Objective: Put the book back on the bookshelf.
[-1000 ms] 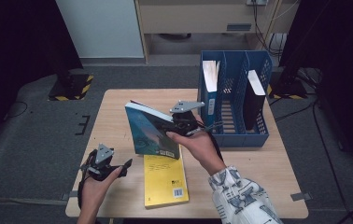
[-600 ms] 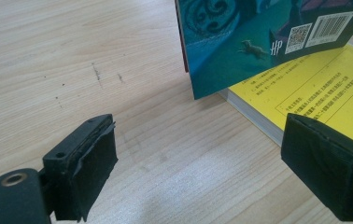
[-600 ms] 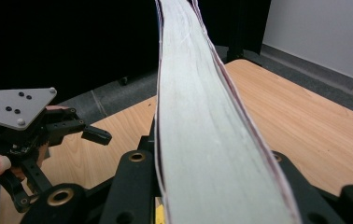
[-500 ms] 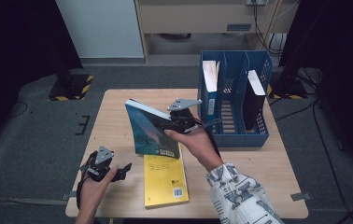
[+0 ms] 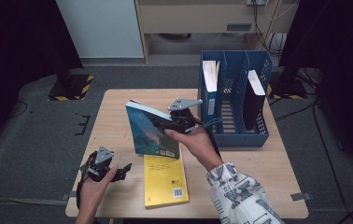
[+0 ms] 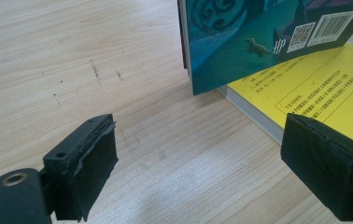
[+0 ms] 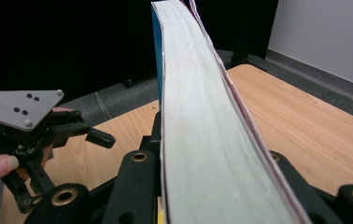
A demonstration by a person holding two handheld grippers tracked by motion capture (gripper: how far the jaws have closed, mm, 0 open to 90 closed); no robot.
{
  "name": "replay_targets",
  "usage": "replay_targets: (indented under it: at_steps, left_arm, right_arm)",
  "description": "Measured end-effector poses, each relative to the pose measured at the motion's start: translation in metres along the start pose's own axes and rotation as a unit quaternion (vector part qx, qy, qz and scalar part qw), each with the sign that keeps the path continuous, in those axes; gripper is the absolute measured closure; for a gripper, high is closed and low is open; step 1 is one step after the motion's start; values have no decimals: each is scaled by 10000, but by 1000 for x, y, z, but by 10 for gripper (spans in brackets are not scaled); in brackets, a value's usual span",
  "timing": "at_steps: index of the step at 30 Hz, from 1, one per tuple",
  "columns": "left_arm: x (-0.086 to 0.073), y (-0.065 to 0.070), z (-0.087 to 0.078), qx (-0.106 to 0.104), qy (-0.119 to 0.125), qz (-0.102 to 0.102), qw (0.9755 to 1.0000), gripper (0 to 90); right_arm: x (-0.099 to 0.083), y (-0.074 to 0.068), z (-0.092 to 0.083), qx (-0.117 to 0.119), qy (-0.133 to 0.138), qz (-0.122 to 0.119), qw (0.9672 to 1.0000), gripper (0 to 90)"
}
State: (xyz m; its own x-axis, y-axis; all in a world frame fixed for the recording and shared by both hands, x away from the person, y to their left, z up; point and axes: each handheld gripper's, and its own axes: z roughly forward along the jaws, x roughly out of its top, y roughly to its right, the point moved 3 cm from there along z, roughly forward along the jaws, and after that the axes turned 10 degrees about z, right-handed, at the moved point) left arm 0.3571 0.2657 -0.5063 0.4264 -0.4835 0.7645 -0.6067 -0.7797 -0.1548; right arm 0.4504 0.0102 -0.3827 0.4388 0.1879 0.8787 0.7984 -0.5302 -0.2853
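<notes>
Teal book (image 5: 149, 130) clamped in our right hand-held gripper (image 5: 173, 122), lifted off the tabletop (image 5: 118, 116).

Blue file rack (image 5: 235, 135) at the tabletop's far right keeps a white-edged folder (image 5: 209, 77) in its left slot and a black binder (image 5: 253, 98) in its right one. Our left hand-held gripper (image 5: 118, 171) hovers wide open and empty near the front left corner. Its own view adds the teal book's barcode above a yellow book (image 6: 324, 88) lying flat; our right gripper view gives the page edges (image 7: 198, 140) pinched between shut jaws.
</notes>
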Motion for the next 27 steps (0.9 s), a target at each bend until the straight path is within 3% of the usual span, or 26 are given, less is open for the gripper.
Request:
replay_targets:
  at_steps: [3,8,15,19,27]
  left_arm:
    - [0,1,1,-7,-18,-10,10000,100]
    - [-3,0,3,10,-95,-32,9999,99]
    - [-11,-3,12,-21,-442,1,9990,76]
    - [-16,-10,17,76,-578,-104,9982,63]
    - [-23,-17,27,181,-792,-289,9963,55]
  right_arm:
    - [1,2,0,-46,30,53,10000,727]
    - [7,9,-2,-116,66,372,9992,737]
    - [18,17,-9,-411,81,482,9980,736]
    - [20,25,-21,-475,181,755,9959,736]
    - [19,25,-37,-598,142,676,9958,736]
